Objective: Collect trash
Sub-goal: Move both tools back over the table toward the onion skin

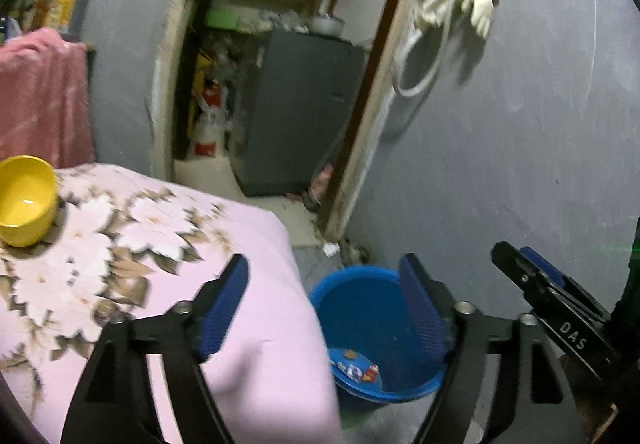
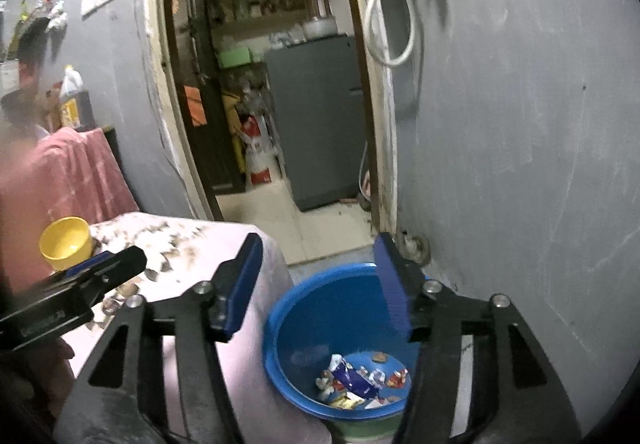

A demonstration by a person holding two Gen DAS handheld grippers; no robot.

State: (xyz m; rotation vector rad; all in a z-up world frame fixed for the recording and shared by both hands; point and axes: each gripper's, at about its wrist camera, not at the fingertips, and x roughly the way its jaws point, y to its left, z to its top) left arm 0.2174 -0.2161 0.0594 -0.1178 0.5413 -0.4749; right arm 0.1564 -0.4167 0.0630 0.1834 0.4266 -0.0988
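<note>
While both grippers hung wide open and empty, the right gripper (image 2: pixel 316 284) above the blue bin (image 2: pixel 280 328), wrappers (image 2: pixel 356 384) lay inside at 6 o'clock. The left gripper (image 1: pixel 324 304) was empty too. Next job, I think: find more trash.

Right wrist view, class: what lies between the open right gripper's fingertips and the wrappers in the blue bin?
Nothing: only the blue bin's bare inner wall separates right gripper from wrappers.
</note>
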